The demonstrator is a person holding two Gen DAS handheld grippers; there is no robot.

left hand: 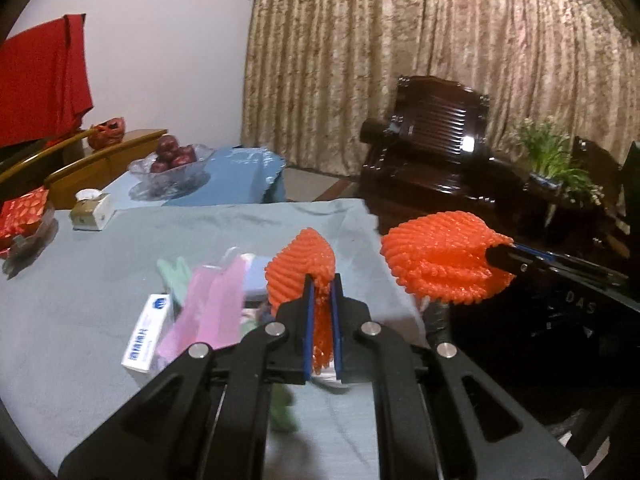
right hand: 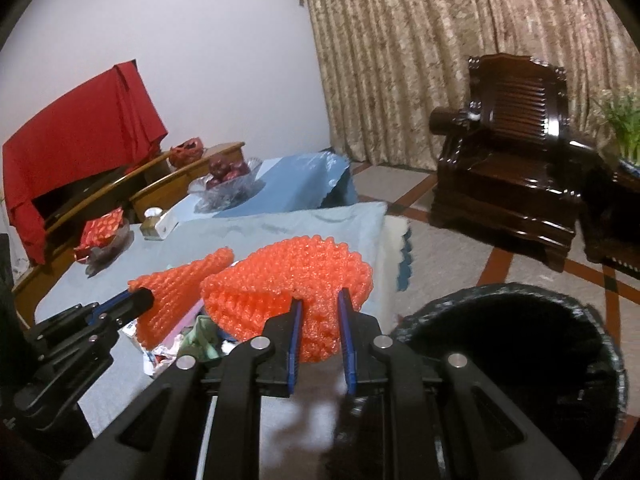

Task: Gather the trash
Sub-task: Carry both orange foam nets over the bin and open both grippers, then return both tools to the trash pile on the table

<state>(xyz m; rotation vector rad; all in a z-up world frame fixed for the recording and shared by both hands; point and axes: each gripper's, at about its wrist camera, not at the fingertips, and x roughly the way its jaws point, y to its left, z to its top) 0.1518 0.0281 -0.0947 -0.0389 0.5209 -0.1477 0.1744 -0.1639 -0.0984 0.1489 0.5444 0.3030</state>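
Trash here is mostly two orange foam fruit nets, and in the left wrist view the left gripper (left hand: 322, 280) is closed tight on the first foam net (left hand: 300, 268), which stands up between the blue pads and spreads above the fingertips. To the left of the fingers and below them lies the rest of the pile (left hand: 208, 300) on the grey table cloth (left hand: 100, 280): pink and green wrappers and a white box (left hand: 148, 332) with a blue logo and blue Chinese characters that I cannot read surely. To the right of the fingers the right gripper (left hand: 500, 258) holds the second foam net (left hand: 440, 256). On the dark housing below it the letters "DAS" are visible. In the right wrist view the right gripper (right hand: 320, 300) is closed on the second foam net (right hand: 292, 280), squeezed between its pads, and the left gripper (right hand: 142, 298) with its net (right hand: 180, 288) is to the left of the fingers. The black trash bin (right hand: 520, 340) stands open, low to the right of the fingers. I judge the nets very light, soft and springy, not fragile; a pinch near the gathered edge should be enough.
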